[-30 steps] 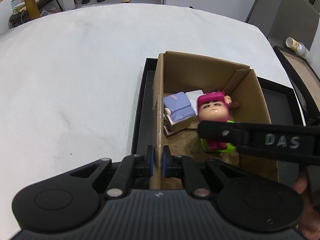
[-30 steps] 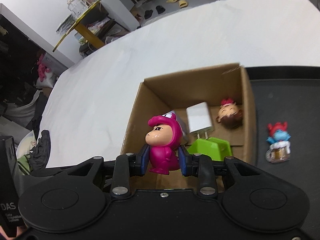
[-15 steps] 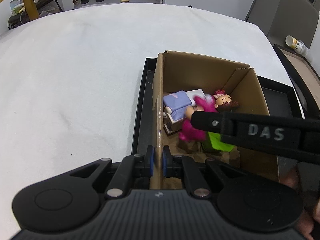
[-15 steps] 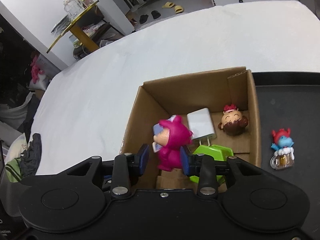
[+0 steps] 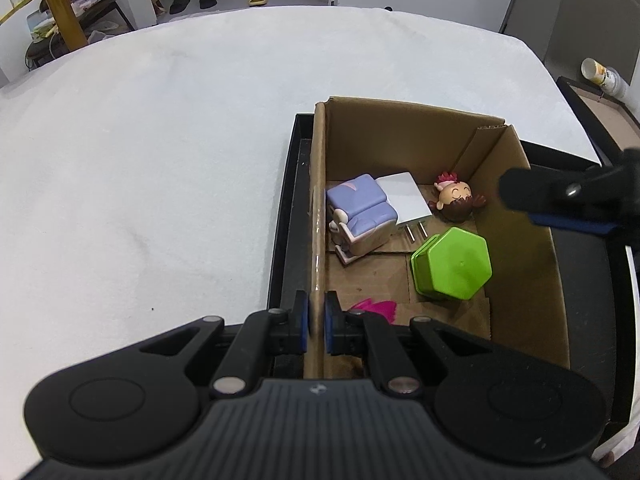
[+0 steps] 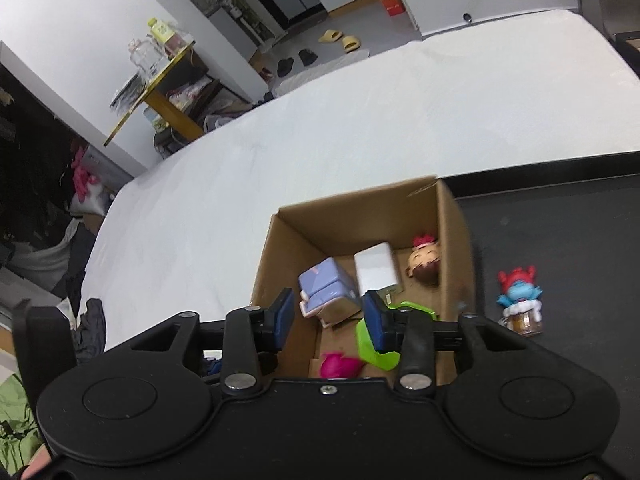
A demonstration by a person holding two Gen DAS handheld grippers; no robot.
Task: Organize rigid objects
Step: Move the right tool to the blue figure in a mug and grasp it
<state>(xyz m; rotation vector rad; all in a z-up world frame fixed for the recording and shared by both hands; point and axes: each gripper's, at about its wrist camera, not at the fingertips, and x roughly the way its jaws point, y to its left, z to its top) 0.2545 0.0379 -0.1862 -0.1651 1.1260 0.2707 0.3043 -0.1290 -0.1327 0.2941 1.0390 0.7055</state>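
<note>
A cardboard box point(image 5: 516, 240) stands in a black tray point(image 5: 294, 208). My left gripper point(image 5: 316, 322) is shut on the box's left wall. My right gripper point(image 6: 330, 318) is open and empty above the box; it also shows at the right in the left wrist view point(image 5: 560, 204). The pink figure point(image 6: 340, 364) lies on the box floor at the near end, partly hidden point(image 5: 374, 308). Inside too are a purple toy point(image 5: 360, 212), a white charger point(image 5: 402, 202), a brown-haired doll head point(image 5: 456, 200) and a green hexagonal box point(image 5: 452, 264).
A blue and red figure point(image 6: 520, 300) stands on the black tray point(image 6: 560, 240) right of the box. The white table point(image 5: 160, 140) spreads to the left and behind. A paper cup point(image 5: 602, 74) lies off the table at far right.
My right gripper opened and let go of the pink figure, which dropped to the box floor. The gripper then drew back to the right. The left gripper kept its hold.
</note>
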